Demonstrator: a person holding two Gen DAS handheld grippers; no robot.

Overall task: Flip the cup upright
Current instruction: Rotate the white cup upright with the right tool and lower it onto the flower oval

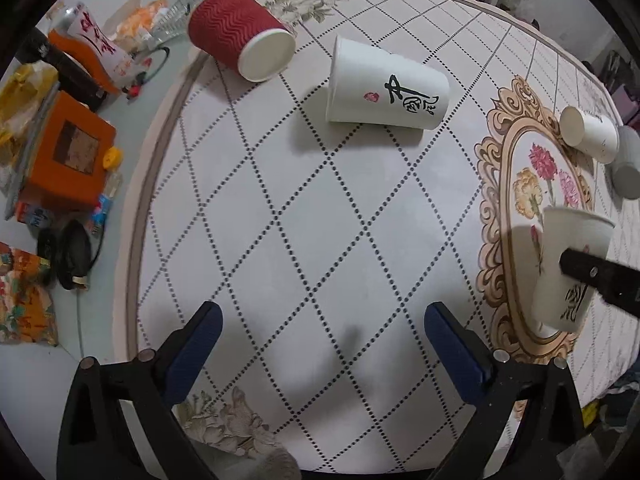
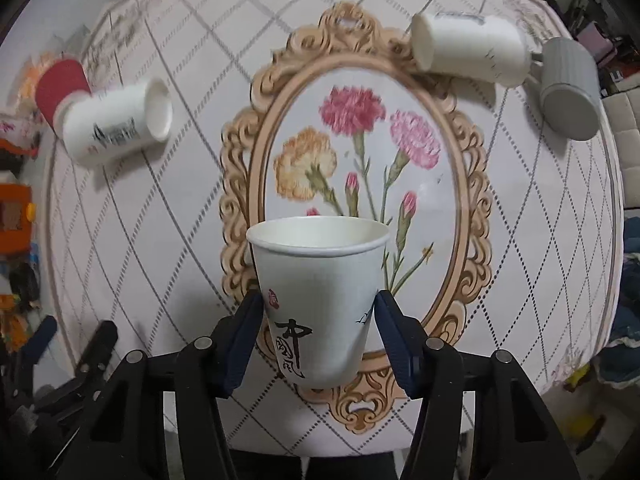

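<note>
R gripper pinches the white paper cup upright, rim up, wall dented — L gripper spread wide over the table.

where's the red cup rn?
The red cup lies on its side at the table's far left edge in the left wrist view, mouth toward the camera, next to the tipped white calligraphy cup. The right wrist view shows it behind that cup.

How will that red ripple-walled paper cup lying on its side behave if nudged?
The red ripple-walled paper cup lies on its side, so it would probably roll, curving because it tapers. It looks empty and likely light. Its corrugated wall probably gives the open left gripper decent friction.
</note>
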